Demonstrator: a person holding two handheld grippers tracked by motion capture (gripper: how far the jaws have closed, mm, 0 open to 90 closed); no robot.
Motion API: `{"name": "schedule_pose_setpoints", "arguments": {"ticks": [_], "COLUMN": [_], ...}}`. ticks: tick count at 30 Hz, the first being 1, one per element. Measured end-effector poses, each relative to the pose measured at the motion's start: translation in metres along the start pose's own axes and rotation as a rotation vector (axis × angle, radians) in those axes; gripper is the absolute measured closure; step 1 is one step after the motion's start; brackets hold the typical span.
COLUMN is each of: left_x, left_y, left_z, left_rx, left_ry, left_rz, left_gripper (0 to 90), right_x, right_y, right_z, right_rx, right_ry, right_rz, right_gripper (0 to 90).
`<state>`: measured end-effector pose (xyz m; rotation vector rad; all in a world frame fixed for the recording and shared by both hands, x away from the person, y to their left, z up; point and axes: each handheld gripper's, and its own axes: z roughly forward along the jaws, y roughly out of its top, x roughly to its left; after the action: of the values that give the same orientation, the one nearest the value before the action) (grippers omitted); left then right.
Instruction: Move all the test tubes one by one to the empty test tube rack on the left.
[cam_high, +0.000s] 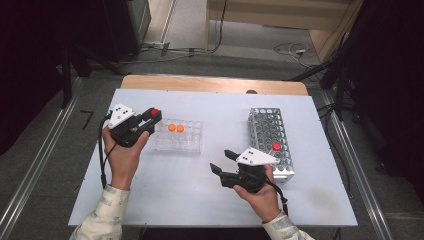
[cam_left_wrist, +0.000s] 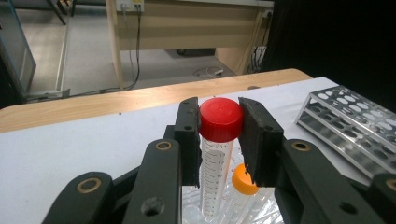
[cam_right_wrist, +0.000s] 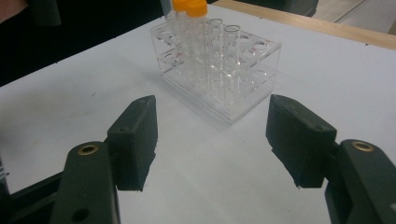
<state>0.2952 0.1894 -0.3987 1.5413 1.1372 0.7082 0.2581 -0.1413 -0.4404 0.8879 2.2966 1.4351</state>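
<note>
White table (cam_high: 200, 200), wooden edge at the far side, grey floor and cables beyond. Item, left: left gripper (cam_high: 152, 119), jaws clamped on the red cap of a tube (cam_left_wrist: 219, 140), held upright just over the near-left end of the clear rack (cam_high: 192, 145). Risk: grip is on the cap alone, so the tube body may swing or the cap twist loose; the tube bottom could catch a rack rim or knock the neighbour. Item, centre: clear rack, two orange-capped tubes (cam_high: 176, 128) standing in it, close beside the held tube; light and unfixed, liable to slide or tip if nudged. Item, right: right gripper (cam_high: 220, 162), jaws wide and empty, on the table pointing toward the clear rack. Item, far right: metal rack (cam_high: 265, 125), one red-capped tube (cam_high: 276, 146) in it, just beside the right hand; a careless wrist move could bump it.
</note>
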Motion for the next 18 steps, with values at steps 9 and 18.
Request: {"name": "schedule_pose_setpoints", "arguments": {"ticks": [9,18], "left_x": [-0.009,-0.01], "left_y": [-0.015,-0.025], "left_z": [0.012,0.015], "left_rx": [0.051,0.077], "left_ry": [0.034,0.033], "left_rz": [0.068,0.073], "left_gripper": [70.5,69.0], "right_x": [0.0,0.0], "right_y": [0.0,-0.001], "right_z": [-0.001,0.0], "right_rx": [-0.004,0.0], "right_ry": [-0.002,-0.001], "right_rz": [0.0,0.002], "right_gripper": [32.7,32.6]}}
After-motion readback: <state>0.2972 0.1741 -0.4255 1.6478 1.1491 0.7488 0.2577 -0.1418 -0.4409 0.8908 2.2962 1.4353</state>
